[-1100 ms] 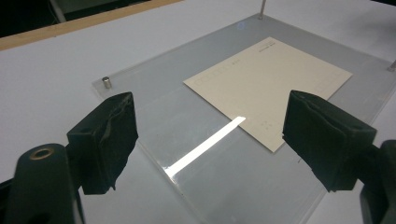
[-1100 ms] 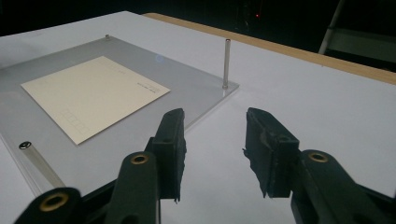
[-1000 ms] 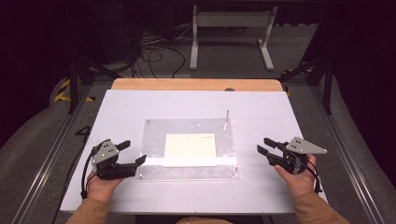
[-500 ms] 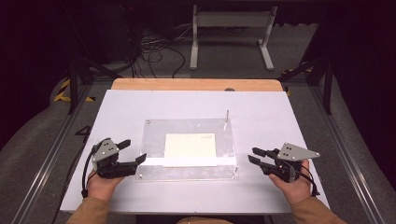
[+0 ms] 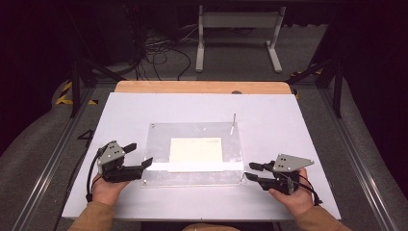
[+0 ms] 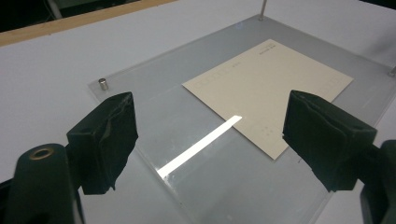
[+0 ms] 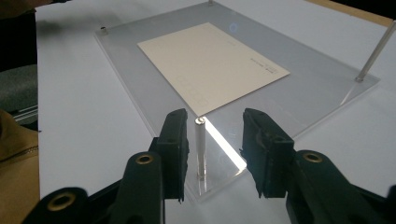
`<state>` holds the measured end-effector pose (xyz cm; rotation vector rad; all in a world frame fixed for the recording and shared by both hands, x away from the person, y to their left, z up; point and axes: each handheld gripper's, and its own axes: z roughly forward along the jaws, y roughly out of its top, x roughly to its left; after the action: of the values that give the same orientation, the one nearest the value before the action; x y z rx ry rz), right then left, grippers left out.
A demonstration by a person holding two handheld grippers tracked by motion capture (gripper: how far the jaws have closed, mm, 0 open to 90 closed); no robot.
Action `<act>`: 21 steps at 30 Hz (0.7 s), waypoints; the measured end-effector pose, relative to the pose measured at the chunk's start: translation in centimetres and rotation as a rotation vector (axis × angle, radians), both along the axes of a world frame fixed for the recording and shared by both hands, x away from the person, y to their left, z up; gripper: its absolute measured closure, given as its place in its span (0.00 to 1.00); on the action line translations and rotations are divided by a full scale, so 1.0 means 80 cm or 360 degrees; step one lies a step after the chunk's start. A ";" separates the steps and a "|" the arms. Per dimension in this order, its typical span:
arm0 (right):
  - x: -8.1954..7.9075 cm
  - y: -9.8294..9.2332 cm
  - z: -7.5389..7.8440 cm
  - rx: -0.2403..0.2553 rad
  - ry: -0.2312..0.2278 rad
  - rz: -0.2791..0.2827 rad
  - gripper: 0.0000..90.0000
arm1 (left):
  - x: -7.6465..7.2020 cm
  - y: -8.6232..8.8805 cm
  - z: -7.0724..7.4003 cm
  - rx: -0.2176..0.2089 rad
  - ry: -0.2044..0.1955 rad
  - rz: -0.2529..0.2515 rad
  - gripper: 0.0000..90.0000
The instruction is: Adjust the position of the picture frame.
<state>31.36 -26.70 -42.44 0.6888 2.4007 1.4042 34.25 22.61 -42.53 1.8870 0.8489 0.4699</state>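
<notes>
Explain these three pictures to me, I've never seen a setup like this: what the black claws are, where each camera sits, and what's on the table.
No robot here: a person holds a hand tool with two black jaws in each hand. The high view looks down from above the person's side, with the left gripper and the right gripper coming in from below. The other two pictures come from small cameras riding on those tools, looking along their jaws.

On the white table lies a clear plastic plate with a cream card on it and thin metal posts at its corners.

Nothing is held. The left gripper's jaws stand wide open at the plate's edge. The right gripper's jaws have just been opening a little and sit either side of a corner post without pressing it.
</notes>
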 end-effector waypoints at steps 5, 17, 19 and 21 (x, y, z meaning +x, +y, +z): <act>0.003 0.011 -0.008 -0.0036 0.0049 0.0041 0.71 | 0.000 0.000 -0.001 0.0001 0.0006 0.0002 0.20; 0.012 0.022 -0.023 -0.0129 0.0142 0.0045 0.80 | 0.000 0.001 -0.001 0.0005 0.0016 0.0001 0.20; 0.013 0.023 -0.024 -0.0142 0.0149 0.0048 0.84 | 0.000 0.001 -0.002 0.0004 0.0021 -0.0001 0.20; 0.014 0.025 -0.025 -0.0154 0.0152 0.0061 0.88 | 0.000 0.000 -0.002 0.0006 0.0023 0.0003 0.20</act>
<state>32.45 -24.70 -44.46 0.7043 2.5494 1.2866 34.29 22.65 -42.69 1.8948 0.8601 0.4600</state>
